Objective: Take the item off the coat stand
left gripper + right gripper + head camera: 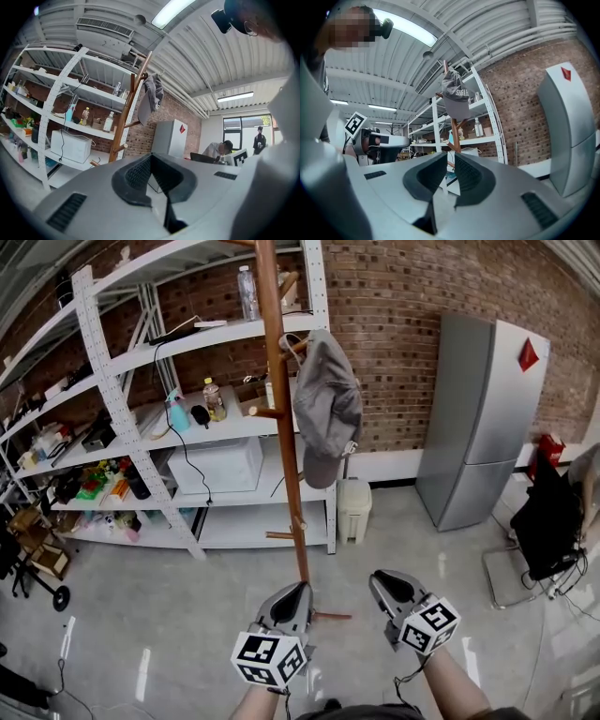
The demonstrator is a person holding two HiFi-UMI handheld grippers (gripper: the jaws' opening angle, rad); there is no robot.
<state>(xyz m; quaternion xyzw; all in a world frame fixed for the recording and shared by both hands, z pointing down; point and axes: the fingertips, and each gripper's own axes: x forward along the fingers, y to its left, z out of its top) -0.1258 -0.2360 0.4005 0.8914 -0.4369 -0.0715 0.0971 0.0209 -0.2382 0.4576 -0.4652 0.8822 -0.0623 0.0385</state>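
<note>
A grey cap (326, 409) hangs on an upper peg of the tall wooden coat stand (286, 456), which stands in front of the shelving. My left gripper (302, 587) and right gripper (375, 576) are held low and close to me, well below the cap and to either side of the stand's foot. Both are shut with nothing between the jaws. In the left gripper view the cap (150, 96) hangs far off above the left gripper (151, 157). In the right gripper view the cap (455, 96) shows above the right gripper (450, 157), with the pole (453, 129) below it.
White metal shelving (141, 427) with bottles, a microwave (216, 465) and clutter stands behind the coat stand against a brick wall. A small white bin (354, 510) sits beside it, a grey fridge (478, 418) to the right, and a black chair (548, 521) at far right.
</note>
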